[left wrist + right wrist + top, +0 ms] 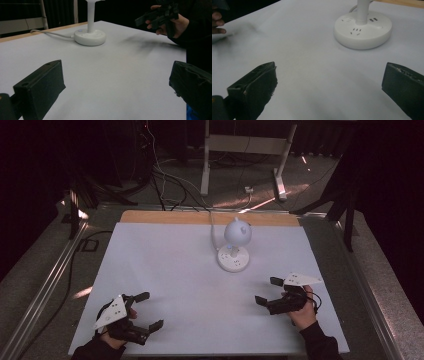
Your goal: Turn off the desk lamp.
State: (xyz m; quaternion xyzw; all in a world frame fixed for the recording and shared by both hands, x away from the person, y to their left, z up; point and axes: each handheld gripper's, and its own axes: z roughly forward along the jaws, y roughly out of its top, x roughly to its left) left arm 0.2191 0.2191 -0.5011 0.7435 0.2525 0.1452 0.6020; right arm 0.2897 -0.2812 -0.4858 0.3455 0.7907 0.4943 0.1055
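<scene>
A white desk lamp is seen standing upright on the white-covered bench, toward the far middle of its surface. Its round base rests flat on the cover and carries small socket slots on its top, and a slim stem rises from the middle of the base to a rounded head. A white cord is led from the base toward the far wooden edge of the bench.

The left hand-held gripper is held near the front left corner of the bench, its jaws spread wide apart with nothing between them. The right hand-held gripper is held at the front right, nearer to the lamp yet well apart from it; its jaws are likewise parted and nothing is clasped.
</scene>
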